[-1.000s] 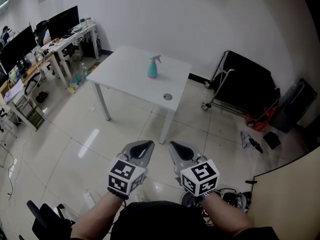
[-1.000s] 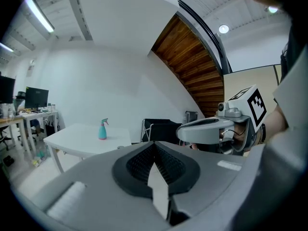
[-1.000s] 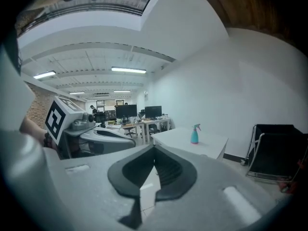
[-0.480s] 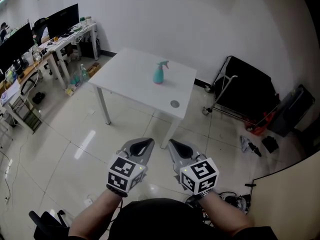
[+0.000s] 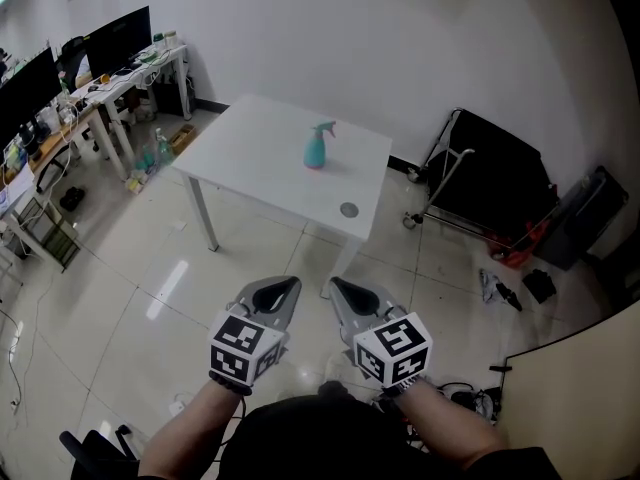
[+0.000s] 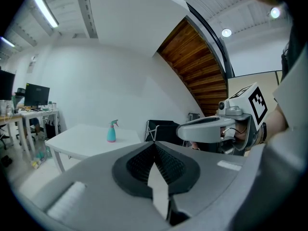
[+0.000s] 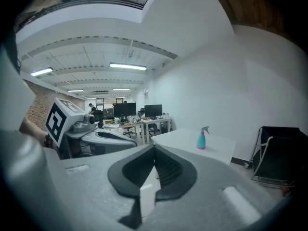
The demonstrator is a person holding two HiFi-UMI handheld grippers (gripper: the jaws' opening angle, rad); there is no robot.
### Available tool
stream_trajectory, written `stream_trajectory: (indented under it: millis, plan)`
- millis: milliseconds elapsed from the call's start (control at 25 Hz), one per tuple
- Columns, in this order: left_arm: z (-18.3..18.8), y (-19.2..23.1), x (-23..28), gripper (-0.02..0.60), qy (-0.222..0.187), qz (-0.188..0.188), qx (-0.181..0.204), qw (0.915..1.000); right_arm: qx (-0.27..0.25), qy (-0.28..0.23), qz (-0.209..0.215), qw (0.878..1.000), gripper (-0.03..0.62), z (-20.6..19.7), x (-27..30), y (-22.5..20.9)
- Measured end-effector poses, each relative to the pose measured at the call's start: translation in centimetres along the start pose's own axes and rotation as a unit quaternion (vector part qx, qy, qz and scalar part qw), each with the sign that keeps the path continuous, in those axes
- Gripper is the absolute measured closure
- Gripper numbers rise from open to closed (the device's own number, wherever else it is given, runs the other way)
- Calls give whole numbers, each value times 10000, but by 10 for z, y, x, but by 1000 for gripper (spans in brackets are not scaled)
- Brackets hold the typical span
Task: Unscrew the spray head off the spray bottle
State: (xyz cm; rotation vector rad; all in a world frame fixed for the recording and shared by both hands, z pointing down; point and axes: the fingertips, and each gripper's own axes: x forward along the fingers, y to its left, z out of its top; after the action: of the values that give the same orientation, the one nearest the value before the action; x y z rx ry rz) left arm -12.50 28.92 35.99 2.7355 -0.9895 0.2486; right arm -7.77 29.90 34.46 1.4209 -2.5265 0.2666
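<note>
Tiled office floor (image 5: 120,298), white worktop (image 5: 250,163) well ahead. Upright near the worktop's far edge, spray bottle (image 5: 316,150) with spray head (image 5: 325,127) on it, nothing unscrewed yet. Both closed on nothing, left gripper (image 5: 281,288) and right gripper (image 5: 343,289) side by side, well apart from the bottle.

Head view: from high, steeply down and forward, over left gripper (image 5: 280,288) and right gripper (image 5: 345,290), well apart from the table (image 5: 255,153). Gripper views: lower, level, along own jaws, each with the other gripper at one side. Shared by all three: distant table, bottle (image 5: 316,148).
</note>
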Motion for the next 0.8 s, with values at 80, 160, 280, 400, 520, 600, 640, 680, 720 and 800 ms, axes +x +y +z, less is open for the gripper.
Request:
stream_trajectory:
  millis: [80, 160, 280, 400, 520, 600, 640, 680, 720, 800]
  plan:
    - [2, 2, 6, 565, -3, 21, 6, 10000, 3, -16, 15, 10000, 603, 1, 3, -7]
    - [3, 5, 14, 565, 20, 36, 24, 10000, 39, -20, 27, 10000, 604, 1, 7, -15]
    - [4, 7, 26, 565, 90, 57, 26, 9999, 108, -40, 66, 9999, 604, -1, 13, -27]
    - [6, 12, 42, 565, 140, 144, 49, 9998, 144, -54, 152, 9998, 604, -2, 20, -42]
    - [10, 13, 65, 565, 211, 199, 64, 9996, 184, -57, 224, 9996, 603, -1, 26, -64]
    - [15, 13, 82, 565, 249, 225, 95, 9994, 208, -70, 259, 9994, 604, 2, 30, -82]
    - [18, 14, 90, 565, 259, 248, 113, 9993, 220, -74, 278, 9993, 603, 3, 32, -91]
    - [22, 14, 99, 565, 263, 276, 127, 9992, 232, -78, 302, 9992, 604, 5, 34, -99]
    - [25, 15, 107, 565, 269, 305, 135, 9991, 244, -83, 332, 9991, 604, 6, 36, -107]
    - [29, 15, 122, 565, 293, 365, 138, 9988, 266, -95, 397, 9988, 604, 7, 38, -122]
